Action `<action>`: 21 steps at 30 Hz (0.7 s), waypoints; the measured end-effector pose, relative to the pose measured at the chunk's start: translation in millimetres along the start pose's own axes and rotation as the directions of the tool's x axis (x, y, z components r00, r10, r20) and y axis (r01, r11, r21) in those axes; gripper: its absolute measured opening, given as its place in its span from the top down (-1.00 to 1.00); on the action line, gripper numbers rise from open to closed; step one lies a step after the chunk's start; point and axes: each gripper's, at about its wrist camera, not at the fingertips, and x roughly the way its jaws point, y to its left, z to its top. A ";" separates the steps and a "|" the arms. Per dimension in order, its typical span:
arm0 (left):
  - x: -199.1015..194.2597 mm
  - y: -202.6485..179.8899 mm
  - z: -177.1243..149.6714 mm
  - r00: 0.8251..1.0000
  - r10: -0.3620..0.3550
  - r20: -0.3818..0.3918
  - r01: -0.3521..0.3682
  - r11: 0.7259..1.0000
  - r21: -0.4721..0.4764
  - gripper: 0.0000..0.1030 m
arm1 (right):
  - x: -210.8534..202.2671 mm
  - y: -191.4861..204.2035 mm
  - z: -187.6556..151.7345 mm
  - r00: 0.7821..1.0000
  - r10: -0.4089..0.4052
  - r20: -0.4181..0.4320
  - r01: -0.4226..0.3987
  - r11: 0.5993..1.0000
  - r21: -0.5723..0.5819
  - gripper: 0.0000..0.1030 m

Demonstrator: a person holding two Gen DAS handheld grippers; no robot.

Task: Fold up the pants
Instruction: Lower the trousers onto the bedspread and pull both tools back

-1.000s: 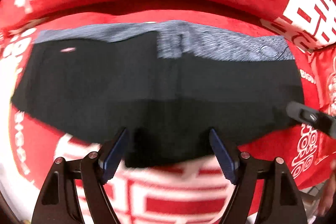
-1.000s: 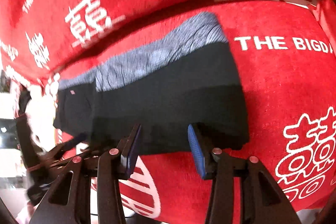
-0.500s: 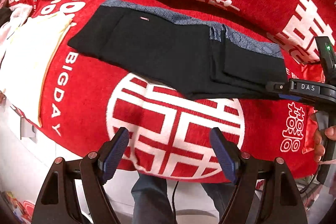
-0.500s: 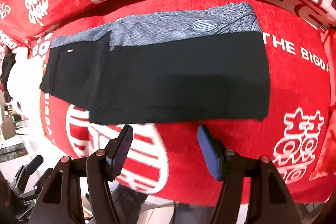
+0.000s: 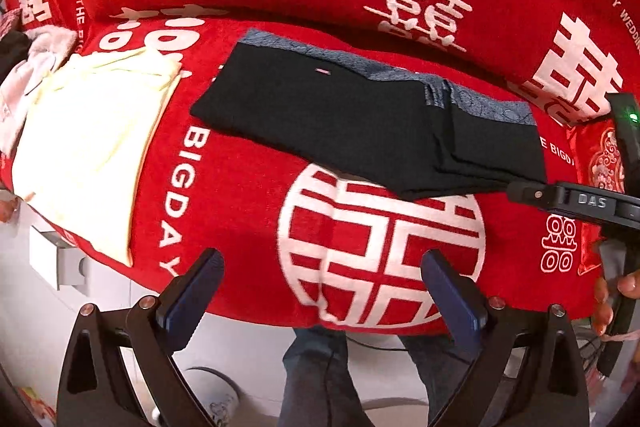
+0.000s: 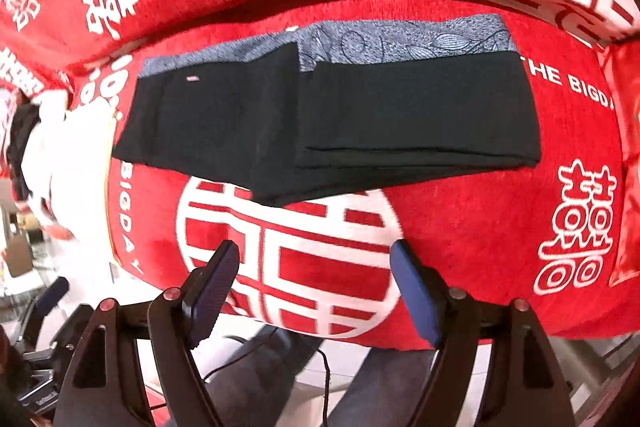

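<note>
I see the pants (image 6: 320, 123) folded in half, both tongs (image 5: 320, 291) (image 6: 316, 279) wide and empty; next I fold again.

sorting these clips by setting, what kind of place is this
Most likely a home, at a sofa or bed, though I can't be sure. A plush red wedding-print blanket covers a cushioned seat and backrest, black pants lie folded on it, and a cream garment sits beside them.

A plush red blanket with white Chinese characters (image 5: 240, 211) covers the seat and backrest; a pale cream cloth (image 5: 92, 147) lies on it, above a white floor (image 5: 24, 327).
</note>
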 end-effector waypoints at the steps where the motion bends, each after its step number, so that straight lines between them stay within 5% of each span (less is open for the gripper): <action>1: -0.8 5.0 1.2 1.000 -0.002 -0.003 0.002 1.000 0.000 -0.93 | -4.2 3.4 -3.3 1.000 0.005 0.016 -0.006 1.000 0.012 -0.58; 11: -11.1 29.2 0.7 1.000 0.022 0.013 -0.022 1.000 -0.007 -0.98 | -25.7 30.4 -36.3 0.996 0.004 0.087 -0.005 1.000 0.009 -0.73; 21: -29.1 4.4 -10.3 0.996 0.084 0.035 -0.085 0.996 0.040 -0.98 | -66.4 21.8 -75.4 0.989 -0.004 0.145 0.008 1.000 -0.023 -0.79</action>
